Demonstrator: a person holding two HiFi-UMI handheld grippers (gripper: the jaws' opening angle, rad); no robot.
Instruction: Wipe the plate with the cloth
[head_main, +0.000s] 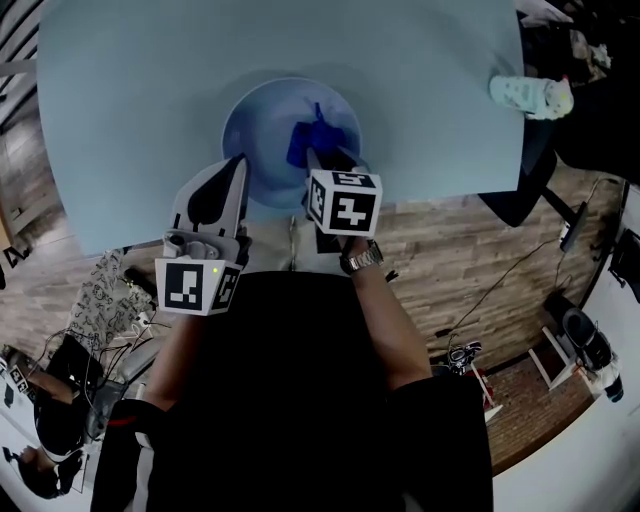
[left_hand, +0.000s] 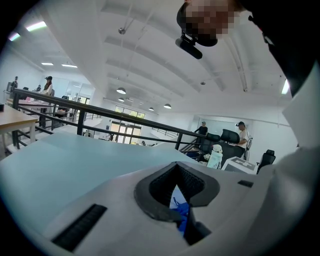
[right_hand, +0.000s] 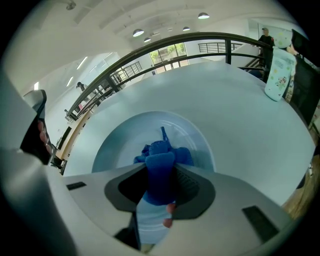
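Note:
A light blue plate (head_main: 270, 120) lies on the pale blue table (head_main: 130, 110), close to its near edge. A dark blue cloth (head_main: 308, 140) rests bunched on the plate's right half. My right gripper (head_main: 318, 155) is shut on the cloth (right_hand: 160, 165) and holds it down over the plate (right_hand: 115, 145). My left gripper (head_main: 240, 165) sits at the plate's near-left rim with its jaws closed. In the left gripper view a pale sliver of plate (left_hand: 175, 196) shows inside my left gripper (left_hand: 177, 192), with the blue cloth (left_hand: 184, 212) beyond it.
A white patterned bottle (head_main: 530, 97) lies near the table's right edge, also seen as the bottle (right_hand: 279, 67) in the right gripper view. The table's near edge runs just below the plate, over a wooden floor (head_main: 450, 240). A dark chair (head_main: 525, 185) stands at the right.

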